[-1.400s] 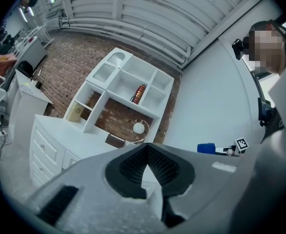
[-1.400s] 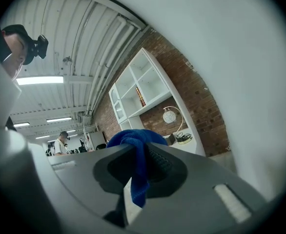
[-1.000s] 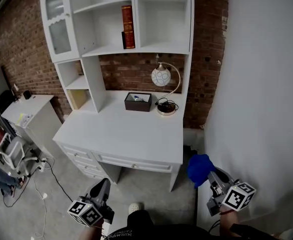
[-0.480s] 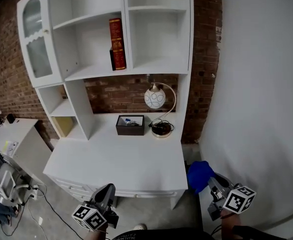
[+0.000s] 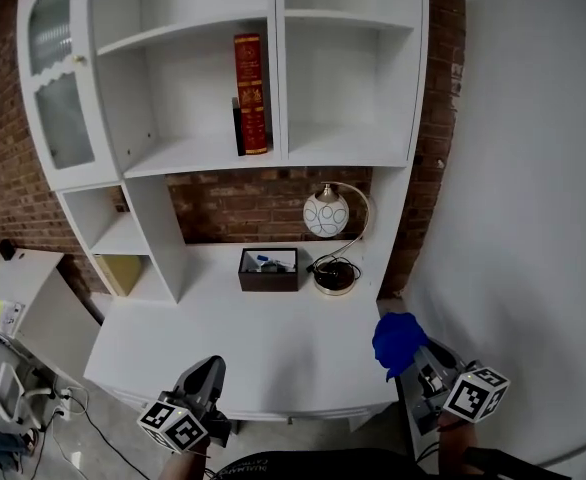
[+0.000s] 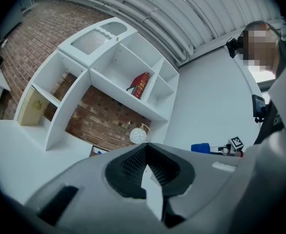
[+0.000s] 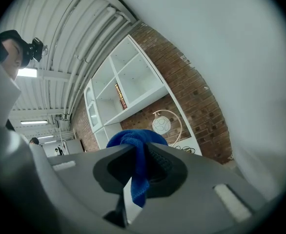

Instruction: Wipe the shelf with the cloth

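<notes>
1. Shelf: white unit, standing on the back of the desk and rising against the brick wall. It is showing open compartments and one glazed door at upper left.

2. Desk: white top, lying below the shelf and stretching toward the person.

3. Right gripper: hovering off the desk's right front corner and pointing up and forward. Its jaws are clamping down on the cloth.

4. Left gripper: hanging at the desk's front edge, left of centre. Its jaws are pressing together with nothing between them.

5. Lamp: round white shade hanging from a curved arm, its base sitting at the back right of the desk.

6. Box: dark and open-topped, sitting just left of the lamp base.

7. Book: red, standing upright with its long axis vertical. It is leaning against the divider in the shelf's left compartment, with a shorter dark volume just beside it.

8. Cloth: blue and bunched, its long axis running along the right gripper's jaws. The bulk is bulging past the fingertips toward the shelf, while a narrow tail is trailing back between the pads. It is hanging well apart from the shelf, near the desk's right edge.
</notes>
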Demonstrator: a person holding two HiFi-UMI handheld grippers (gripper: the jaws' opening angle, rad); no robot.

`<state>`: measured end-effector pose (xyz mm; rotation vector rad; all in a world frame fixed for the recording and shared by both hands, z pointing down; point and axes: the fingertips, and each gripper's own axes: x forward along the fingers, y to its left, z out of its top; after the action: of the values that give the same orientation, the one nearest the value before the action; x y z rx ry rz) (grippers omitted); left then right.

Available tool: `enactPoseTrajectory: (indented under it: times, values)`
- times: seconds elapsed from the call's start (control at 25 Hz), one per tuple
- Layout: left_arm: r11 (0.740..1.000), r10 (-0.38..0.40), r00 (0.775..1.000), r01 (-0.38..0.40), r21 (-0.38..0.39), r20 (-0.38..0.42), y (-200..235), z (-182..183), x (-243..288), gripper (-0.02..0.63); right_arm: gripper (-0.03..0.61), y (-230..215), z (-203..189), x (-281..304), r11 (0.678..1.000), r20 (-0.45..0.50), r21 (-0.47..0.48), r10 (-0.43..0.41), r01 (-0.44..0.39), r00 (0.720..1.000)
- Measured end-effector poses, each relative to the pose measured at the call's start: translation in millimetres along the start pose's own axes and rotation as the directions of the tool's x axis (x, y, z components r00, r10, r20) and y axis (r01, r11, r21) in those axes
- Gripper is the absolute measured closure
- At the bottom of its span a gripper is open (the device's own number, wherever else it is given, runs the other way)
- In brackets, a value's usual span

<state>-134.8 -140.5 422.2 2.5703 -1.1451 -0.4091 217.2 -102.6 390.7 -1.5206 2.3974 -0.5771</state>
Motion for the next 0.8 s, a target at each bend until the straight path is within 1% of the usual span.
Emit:
enactPoseTrajectory:
  times: [0.16, 0.28, 0.44, 0.6, 0.8]
  values:
    - [1.0, -0.014, 1.0, 0.014, 0.0, -0.002, 28, 8, 10, 0.615, 0.538, 4, -5, 23, 1.0, 0.014, 0.008, -0.012, 0.012, 1.0]
    - [0.999, -0.032, 0.999, 0.032, -0.005, -0.002, 41, 10, 17, 0.615, 0.538, -1, -8, 32, 0.999, 0.029, 0.037, -0.036, 0.035, 0.999]
    - [0.998, -0.055, 0.998, 0.055, -0.01, -0.012, 52, 10, 26, 0.615, 0.538, -4, -7, 37, 0.996, 0.057, 0.071, -0.062, 0.058, 0.996]
    - [0.997, -0.076, 0.997, 0.076, -0.015, -0.002, 58, 13, 32, 0.615, 0.538, -3, -8, 41, 0.995, 0.053, 0.066, -0.077, 0.073, 0.996]
    - [0.996, -0.079, 0.997, 0.079, -0.034, 0.001, 67, 7, 38, 0.615, 0.538, -4, -7, 50, 0.995, 0.047, 0.061, -0.083, 0.08, 0.995]
